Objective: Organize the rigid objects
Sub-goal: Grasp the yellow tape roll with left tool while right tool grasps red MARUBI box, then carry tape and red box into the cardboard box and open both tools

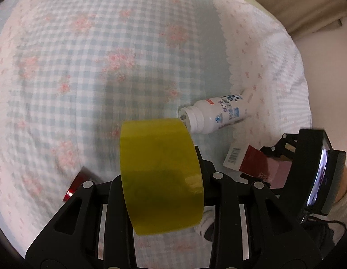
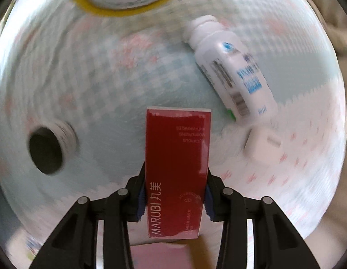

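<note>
Tape roll [image 1: 161, 177] clamped in left tool [image 1: 162, 192], red box [image 2: 176, 172] clamped in right tool [image 2: 175, 192], white bottle [image 2: 231, 71] lying on checked bedspread [image 1: 83, 67].

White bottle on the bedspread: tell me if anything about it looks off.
The white bottle lies tipped on its side on the checked bedspread rather than standing. Its neck looks uncapped in the left wrist view, though blur makes that uncertain. Nothing appears spilled. A small white block lies loose just beyond its base.
</note>
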The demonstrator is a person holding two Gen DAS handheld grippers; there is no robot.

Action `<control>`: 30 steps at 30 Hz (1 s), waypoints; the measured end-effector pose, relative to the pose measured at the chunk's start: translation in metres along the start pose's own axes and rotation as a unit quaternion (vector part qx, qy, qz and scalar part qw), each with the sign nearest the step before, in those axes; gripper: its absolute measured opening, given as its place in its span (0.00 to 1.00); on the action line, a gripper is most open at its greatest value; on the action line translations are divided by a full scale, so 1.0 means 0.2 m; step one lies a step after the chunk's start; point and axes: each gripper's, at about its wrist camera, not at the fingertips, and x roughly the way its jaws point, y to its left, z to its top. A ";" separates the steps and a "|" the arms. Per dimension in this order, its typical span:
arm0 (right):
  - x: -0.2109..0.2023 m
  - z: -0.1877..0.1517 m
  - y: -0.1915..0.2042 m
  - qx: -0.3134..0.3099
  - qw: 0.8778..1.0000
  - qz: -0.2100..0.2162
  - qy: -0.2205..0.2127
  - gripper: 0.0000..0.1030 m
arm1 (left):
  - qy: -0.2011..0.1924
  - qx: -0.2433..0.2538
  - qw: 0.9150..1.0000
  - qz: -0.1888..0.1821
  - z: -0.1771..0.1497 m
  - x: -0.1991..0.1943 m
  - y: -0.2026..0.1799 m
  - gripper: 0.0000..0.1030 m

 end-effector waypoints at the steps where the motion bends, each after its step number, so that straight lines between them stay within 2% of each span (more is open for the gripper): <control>1: -0.02 -0.01 0.00 0.024 1.000 0.009 -0.002 0.37 | -0.003 0.001 1.000 0.000 -0.01 -0.03 -0.01 0.27; 4: -0.11 -0.03 -0.01 0.099 0.994 0.035 -0.012 0.37 | -0.016 0.005 1.000 -0.003 -0.06 -0.13 -0.02 0.27; 6: -0.20 -0.04 -0.03 0.157 0.986 0.055 -0.022 0.37 | -0.023 0.009 1.000 -0.003 -0.10 -0.20 -0.04 0.27; 9: -0.34 -0.05 -0.03 0.214 0.973 0.079 -0.043 0.37 | -0.033 0.013 0.999 -0.006 -0.17 -0.30 -0.06 0.27; 15: -0.55 -0.14 0.01 0.287 0.950 0.091 -0.079 0.37 | -0.055 0.014 0.998 -0.018 -0.34 -0.52 -0.11 0.27; 17: -0.61 -0.23 -0.05 0.314 0.940 0.097 -0.093 0.37 | -0.061 0.020 0.998 -0.021 -0.40 -0.60 -0.13 0.27; 24: -0.85 -0.51 0.04 0.416 0.893 0.113 -0.132 0.37 | -0.070 0.050 0.996 -0.029 -0.56 -0.78 -0.31 0.27; 30: -0.93 -0.74 0.09 0.450 0.875 0.098 -0.150 0.37 | -0.082 0.072 0.993 -0.036 -0.63 -0.84 -0.57 0.27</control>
